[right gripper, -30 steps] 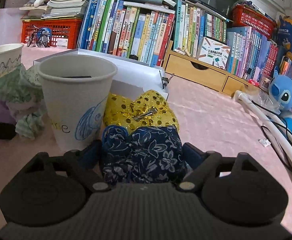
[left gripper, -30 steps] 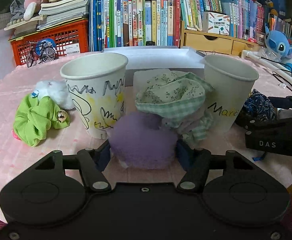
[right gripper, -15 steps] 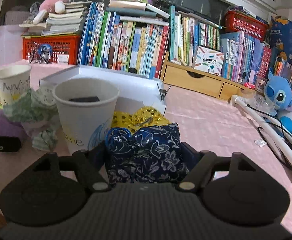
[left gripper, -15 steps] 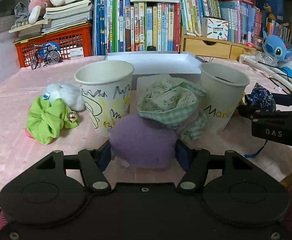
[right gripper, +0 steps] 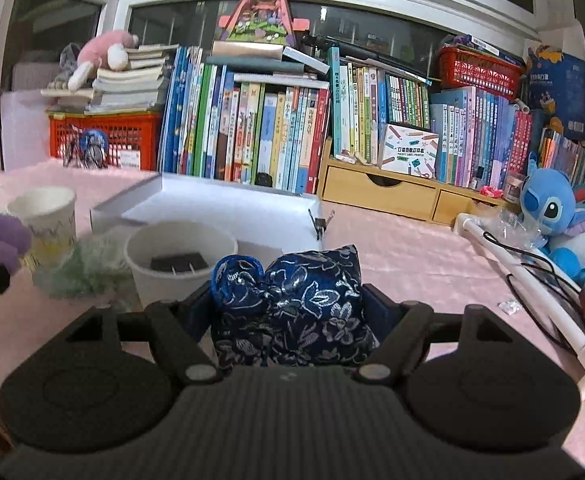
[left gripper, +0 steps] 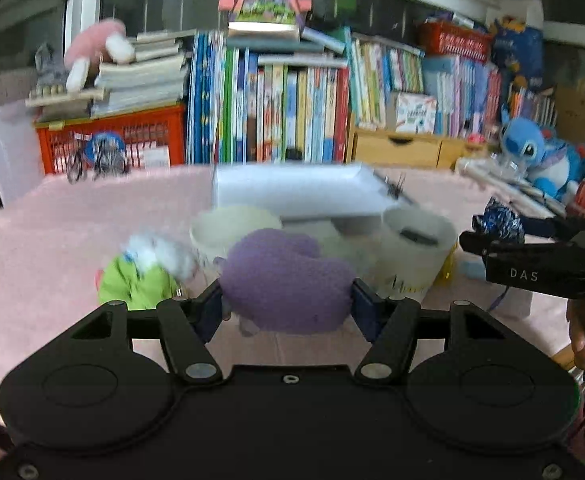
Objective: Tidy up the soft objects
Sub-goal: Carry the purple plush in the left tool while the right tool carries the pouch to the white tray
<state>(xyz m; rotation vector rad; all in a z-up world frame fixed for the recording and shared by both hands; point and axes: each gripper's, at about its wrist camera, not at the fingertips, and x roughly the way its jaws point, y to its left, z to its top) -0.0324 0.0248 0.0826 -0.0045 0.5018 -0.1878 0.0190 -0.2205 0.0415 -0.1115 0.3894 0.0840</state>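
In the left wrist view the left gripper (left gripper: 286,306) holds its jaws about half open, clamped on a purple plush pouch (left gripper: 284,280) raised above the near edge of the pink table (left gripper: 52,248), in front of 2 paper cups (left gripper: 414,254) and a green scrunchie (left gripper: 136,284). In the right wrist view the right gripper (right gripper: 292,312), whose jaws have just been closing, grips a blue floral pouch (right gripper: 292,304) lifted off the table beside the nearer cup (right gripper: 180,264), which has a dark item in it.
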